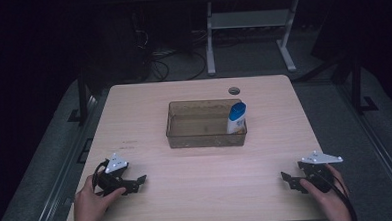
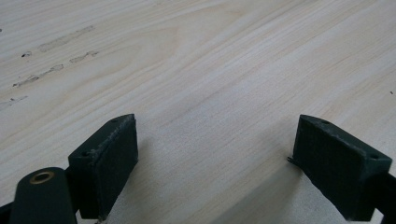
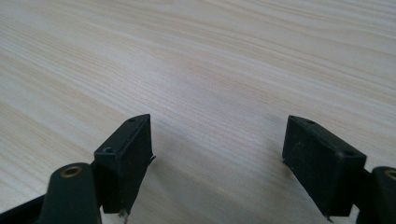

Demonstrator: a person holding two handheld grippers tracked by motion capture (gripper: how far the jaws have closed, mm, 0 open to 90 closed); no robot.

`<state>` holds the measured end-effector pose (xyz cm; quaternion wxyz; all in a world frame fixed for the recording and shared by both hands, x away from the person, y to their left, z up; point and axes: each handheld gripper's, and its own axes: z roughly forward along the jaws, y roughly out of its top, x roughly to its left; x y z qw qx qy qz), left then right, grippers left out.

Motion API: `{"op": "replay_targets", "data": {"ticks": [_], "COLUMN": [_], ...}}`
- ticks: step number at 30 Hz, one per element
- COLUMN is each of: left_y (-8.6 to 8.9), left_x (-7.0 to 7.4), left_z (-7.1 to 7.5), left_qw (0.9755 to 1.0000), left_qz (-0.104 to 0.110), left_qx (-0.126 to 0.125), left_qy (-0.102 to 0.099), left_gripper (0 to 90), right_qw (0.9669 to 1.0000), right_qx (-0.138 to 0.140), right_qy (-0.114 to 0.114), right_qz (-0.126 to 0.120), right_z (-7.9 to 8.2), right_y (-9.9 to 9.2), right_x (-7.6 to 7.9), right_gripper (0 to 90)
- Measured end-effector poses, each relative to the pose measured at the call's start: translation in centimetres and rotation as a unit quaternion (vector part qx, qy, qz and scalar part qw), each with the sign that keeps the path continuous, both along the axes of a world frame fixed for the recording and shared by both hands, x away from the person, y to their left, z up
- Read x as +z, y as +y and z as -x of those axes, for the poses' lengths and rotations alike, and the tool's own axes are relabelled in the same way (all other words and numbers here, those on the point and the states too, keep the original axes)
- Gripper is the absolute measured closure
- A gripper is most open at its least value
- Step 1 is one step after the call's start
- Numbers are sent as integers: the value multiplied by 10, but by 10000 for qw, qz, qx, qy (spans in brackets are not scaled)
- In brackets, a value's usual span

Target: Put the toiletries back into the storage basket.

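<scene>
The white blue-capped plastic bottle (image 1: 236,118) stands in the clear brown plastic tub (image 1: 177,138); both tongs, left tongs (image 1: 138,183) and right tongs (image 1: 289,181), rest open and empty on the near pale wooden bench (image 1: 207,185), so the work looks done.

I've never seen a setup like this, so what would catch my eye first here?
Probably the clear plastic bin at the middle of the wooden table, with a white bottle with a blue cap standing in its right end. Next, the left hand-held gripper and right hand-held gripper, both open at the near corners.
</scene>
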<state>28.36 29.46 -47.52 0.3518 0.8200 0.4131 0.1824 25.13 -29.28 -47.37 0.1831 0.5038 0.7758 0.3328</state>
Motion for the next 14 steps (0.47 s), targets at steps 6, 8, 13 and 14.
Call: {"op": "replay_targets", "data": {"ticks": [6,8,13,14], "left_y": [0,0,0,0], "left_x": [0,0,0,0], "left_z": [0,0,0,0], "left_qw": [10000,10000,10000,10000], "left_qz": [-1,-4,-3,-4], "left_qx": [1,2,2,2], "left_qy": [0,-1,-2,-2], "left_gripper": [129,129,129,129], "right_qw": [9999,9999,9999,9999], "right_qx": [40,32,24,27], "right_qy": [26,3,-44,-52], "right_qz": [126,126,104,101], "right_z": [0,0,0,0], "right_y": [2,2,2,2], "right_x": [-2,-3,-4,-5], "right_gripper": [211,200,179,175]}}
